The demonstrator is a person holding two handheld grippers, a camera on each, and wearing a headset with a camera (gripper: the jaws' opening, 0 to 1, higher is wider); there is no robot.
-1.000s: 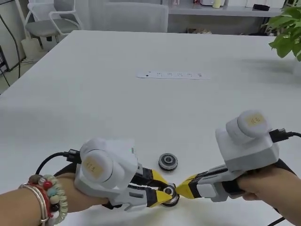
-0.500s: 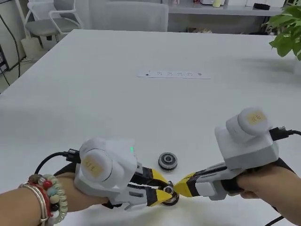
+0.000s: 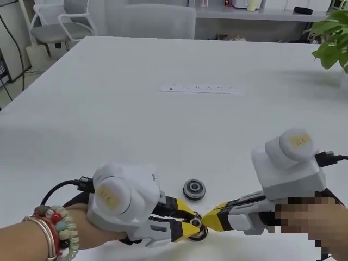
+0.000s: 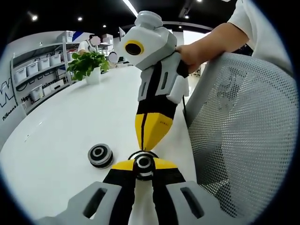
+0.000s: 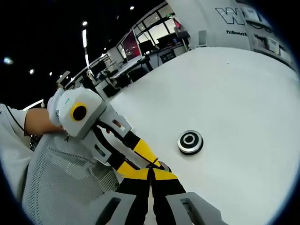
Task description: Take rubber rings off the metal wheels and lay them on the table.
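Nothing has shifted: left claw (image 4: 143, 164) clamps the wheel (image 4: 144, 162), closed right claw (image 5: 151, 167) touching its rim.

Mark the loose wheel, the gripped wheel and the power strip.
loose wheel (image 3: 194, 188): head view, its metal hub.
gripped wheel (image 4: 144, 163): left gripper view, its centre hub.
power strip (image 3: 201, 88): head view, middle of its top.

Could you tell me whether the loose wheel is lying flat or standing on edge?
Flat: the loose wheel rests on the table with its round face and hub turned upward.
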